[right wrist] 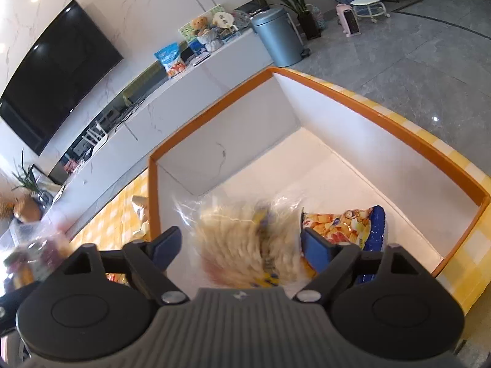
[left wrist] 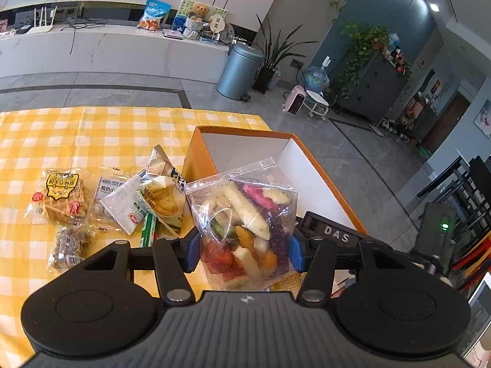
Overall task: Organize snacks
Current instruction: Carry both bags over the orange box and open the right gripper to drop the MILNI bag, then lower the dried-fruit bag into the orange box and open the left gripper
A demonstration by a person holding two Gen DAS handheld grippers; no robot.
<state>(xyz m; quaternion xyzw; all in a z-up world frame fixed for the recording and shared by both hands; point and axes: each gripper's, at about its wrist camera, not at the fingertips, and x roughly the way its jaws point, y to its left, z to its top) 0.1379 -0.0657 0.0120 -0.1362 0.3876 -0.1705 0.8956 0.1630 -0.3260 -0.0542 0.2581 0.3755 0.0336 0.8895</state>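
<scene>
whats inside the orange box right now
A blue and orange snack packet lies on the box floor beside a blurred pale noodle bag. What lies under them is hidden.

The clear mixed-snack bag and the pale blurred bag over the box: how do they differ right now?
The clear mixed-snack bag holds colourful pieces and is clamped upright in the left gripper. The pale blurred bag holds cream-coloured contents and sits untouched between the right gripper's open jaws, smeared by motion over the orange box. Both are transparent plastic.
</scene>
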